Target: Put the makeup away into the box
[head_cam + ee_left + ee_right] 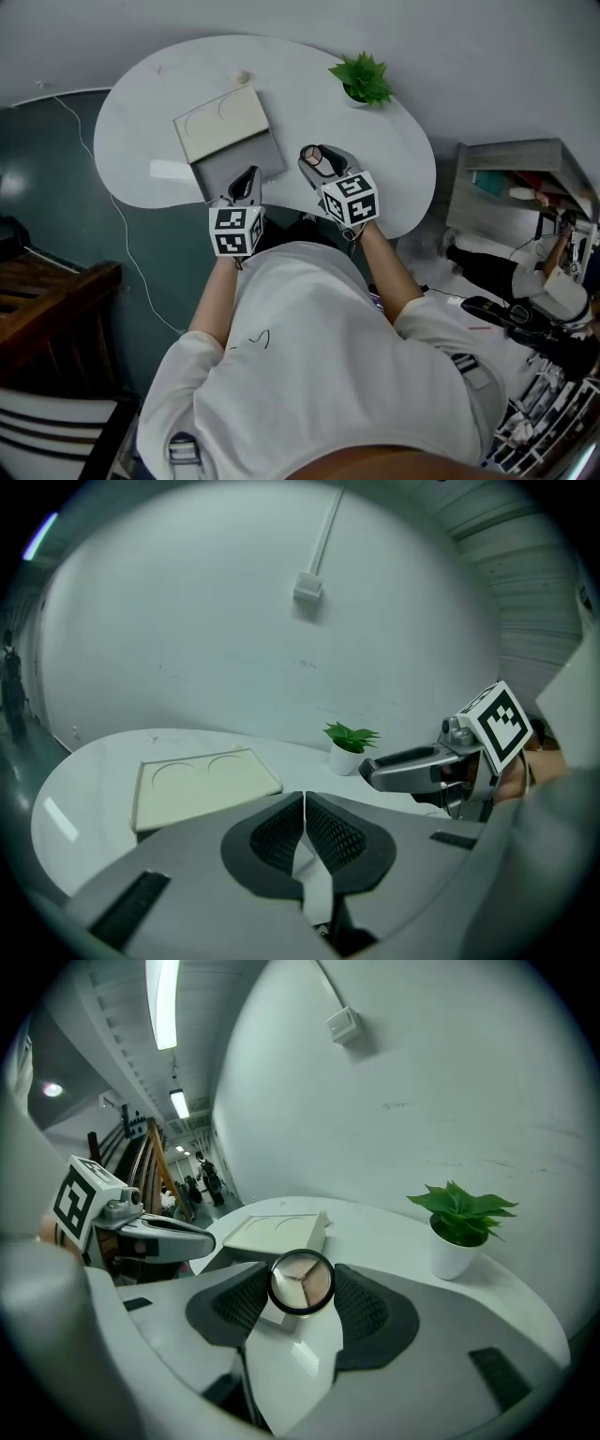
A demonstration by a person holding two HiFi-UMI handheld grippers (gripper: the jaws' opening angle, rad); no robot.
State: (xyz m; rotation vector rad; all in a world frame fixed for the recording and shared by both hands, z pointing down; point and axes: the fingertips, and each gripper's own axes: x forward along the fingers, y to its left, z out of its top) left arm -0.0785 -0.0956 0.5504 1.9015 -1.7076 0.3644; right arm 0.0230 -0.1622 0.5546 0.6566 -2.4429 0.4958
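Note:
A round black-rimmed makeup compact point(301, 1282) with beige and pink powders stands between the pads of my right gripper point(301, 1297), which is shut on it. From the head view the compact point(321, 158) shows at the tip of the right gripper point(319, 161), over the table's near side, right of the box. The box point(232, 141) is grey with a cream lid point(199, 784) that has two round recesses; the lid is propped open toward the back. My left gripper point(246, 184) hovers at the box's near edge, jaws shut on nothing point(305, 832).
A small potted plant point(363, 81) stands at the back right of the white rounded table point(141, 112). A small pale object point(243, 77) lies behind the box. Shelving and clutter point(525, 178) sit off to the right, a dark wooden chair point(47, 291) on the left.

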